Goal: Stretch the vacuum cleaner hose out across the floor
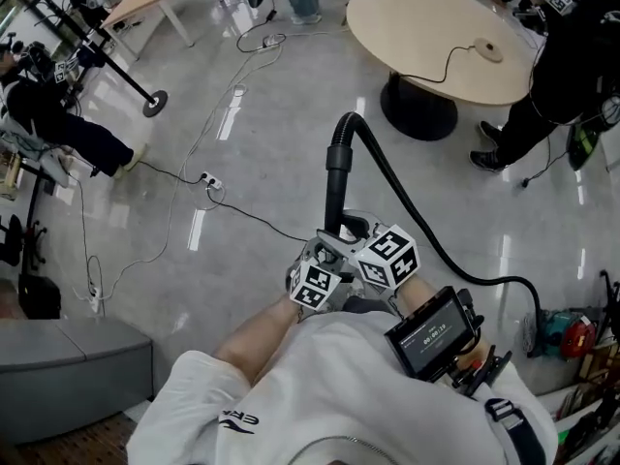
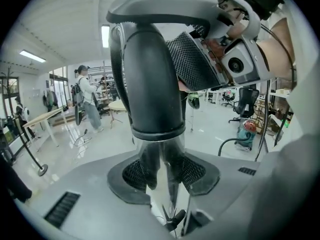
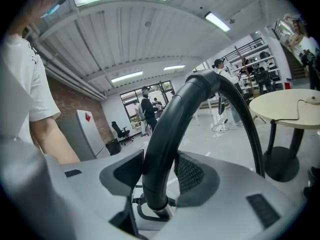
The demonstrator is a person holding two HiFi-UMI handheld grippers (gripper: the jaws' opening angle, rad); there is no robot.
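Note:
The vacuum's black handle tube (image 1: 335, 184) stands up in front of me. Its ribbed black hose (image 1: 418, 223) curves off the top and trails right across the floor to the teal and red vacuum cleaner (image 1: 563, 334). Both grippers hold the tube close together. My left gripper (image 1: 325, 252) is shut on the shiny metal tube (image 2: 159, 171) just below the black collar. My right gripper (image 1: 355, 229) is shut on the black handle tube (image 3: 161, 149), pads on both sides. In the left gripper view the hose (image 2: 230, 143) runs to the vacuum cleaner (image 2: 248, 130).
A round beige table (image 1: 436, 37) on a black pedestal stands ahead to the right, with a person (image 1: 557, 76) beside it. Thin cables and a power strip (image 1: 209, 179) cross the floor at left. A grey sofa (image 1: 68, 361) sits near left. Shelving stands at right.

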